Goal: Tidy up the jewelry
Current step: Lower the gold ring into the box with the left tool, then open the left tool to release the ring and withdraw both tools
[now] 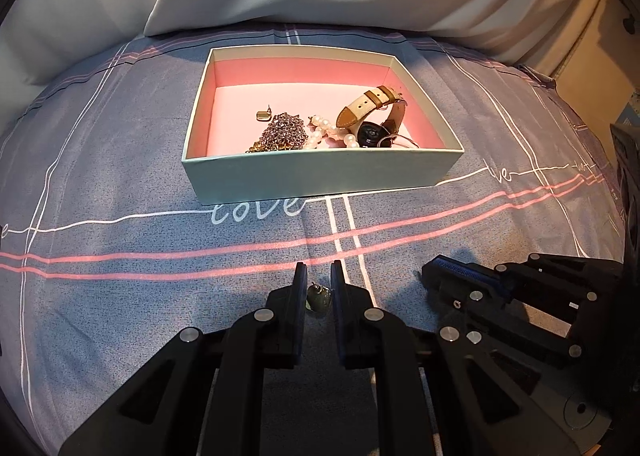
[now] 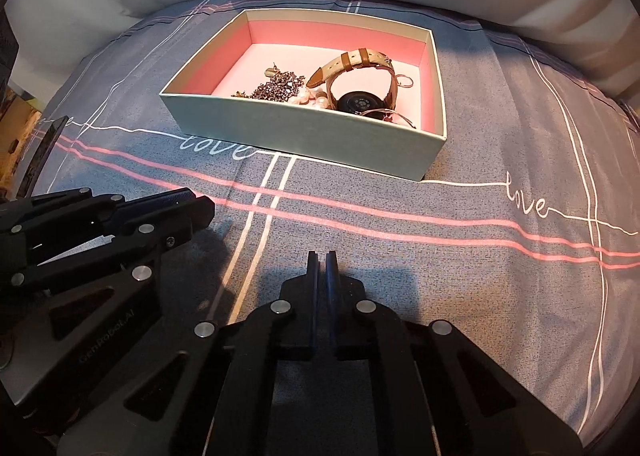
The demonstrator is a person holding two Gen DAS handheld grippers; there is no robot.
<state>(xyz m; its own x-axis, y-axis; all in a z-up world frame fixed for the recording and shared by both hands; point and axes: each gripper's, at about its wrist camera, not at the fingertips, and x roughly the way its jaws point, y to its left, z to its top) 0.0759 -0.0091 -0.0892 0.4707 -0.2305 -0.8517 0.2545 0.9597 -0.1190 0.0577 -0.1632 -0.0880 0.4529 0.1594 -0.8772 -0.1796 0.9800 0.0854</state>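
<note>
The left gripper (image 1: 319,276) sits low over the bedsheet (image 1: 120,184) with its jaws at a narrow gap around a small dark-green pendant (image 1: 319,297); whether the pads already touch it I cannot tell. The step in hand looks like picking up this last loose piece for the box (image 1: 320,176), which stands further up the bed and already holds a watch (image 1: 370,116), pearls (image 1: 324,132), a beaded piece (image 1: 282,130) and a small charm (image 1: 263,114). To do it well, close squarely on the pendant's body rather than its little top loop, since a smooth rounded stone could squirt out of flat pads; press down slightly into the soft sheet, then lift straight before carrying it over the near wall. The right gripper (image 2: 322,256) hangs empty just beside the left, its jaws nearly together with only a sliver between them. Only the left wrist view shows the pendant; in the right view the left gripper's fingers hide it. The right view, in turn, shows the watch back and a thin bangle (image 2: 394,116) more plainly.
</note>
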